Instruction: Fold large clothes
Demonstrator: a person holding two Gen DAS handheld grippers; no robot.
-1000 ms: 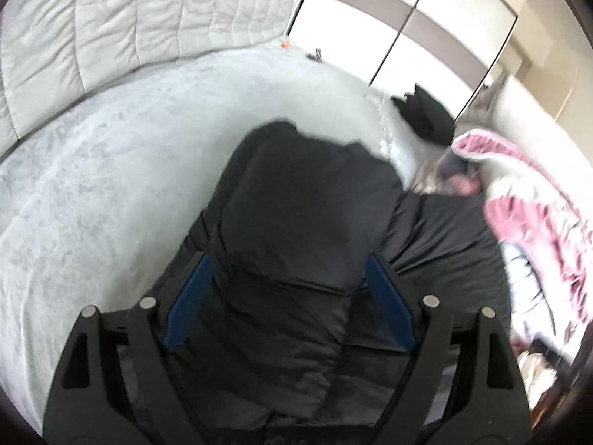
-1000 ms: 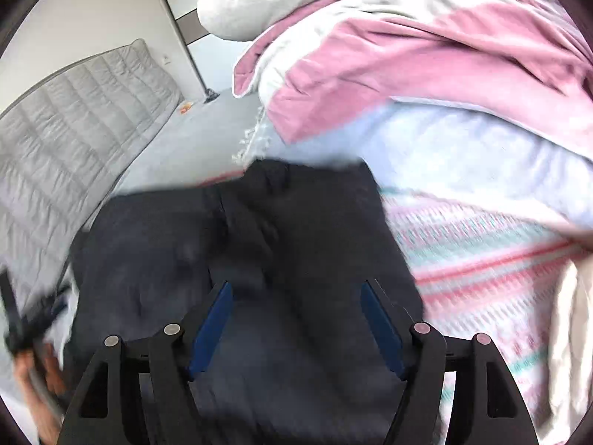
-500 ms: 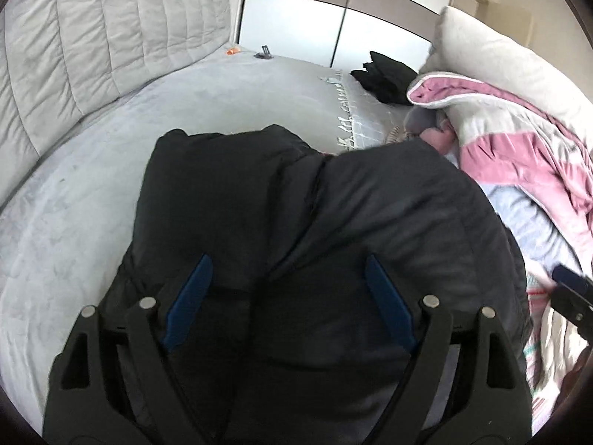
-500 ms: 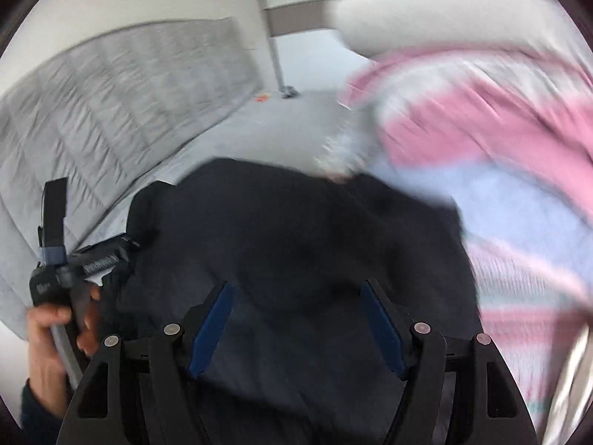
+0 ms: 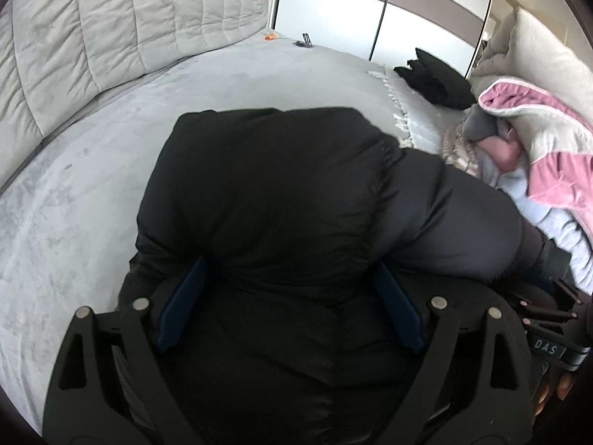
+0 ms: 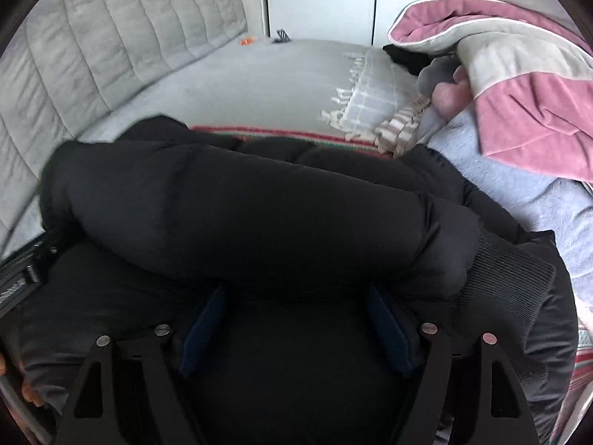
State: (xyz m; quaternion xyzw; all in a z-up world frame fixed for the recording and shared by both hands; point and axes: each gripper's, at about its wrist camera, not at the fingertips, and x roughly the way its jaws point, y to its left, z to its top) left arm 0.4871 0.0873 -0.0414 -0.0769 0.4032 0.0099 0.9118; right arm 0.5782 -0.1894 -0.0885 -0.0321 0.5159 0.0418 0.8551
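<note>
While both grippers' jaws are opening over the black jacket (image 5: 281, 200), grey bed (image 5: 92, 170) lies bare leftward

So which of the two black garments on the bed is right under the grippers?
The puffy black jacket, spread beneath both the left gripper and the right gripper, whose jaws are opening. The other black bundle lies far back by the pink blanket.

My tongs' pads (image 5: 181, 307) are blue; jacket (image 5: 281, 200) black; bed (image 5: 96, 170) grey; quilt (image 6: 519, 85) pink and grey; blanket (image 6: 292, 136) red-and-green striped.
</note>
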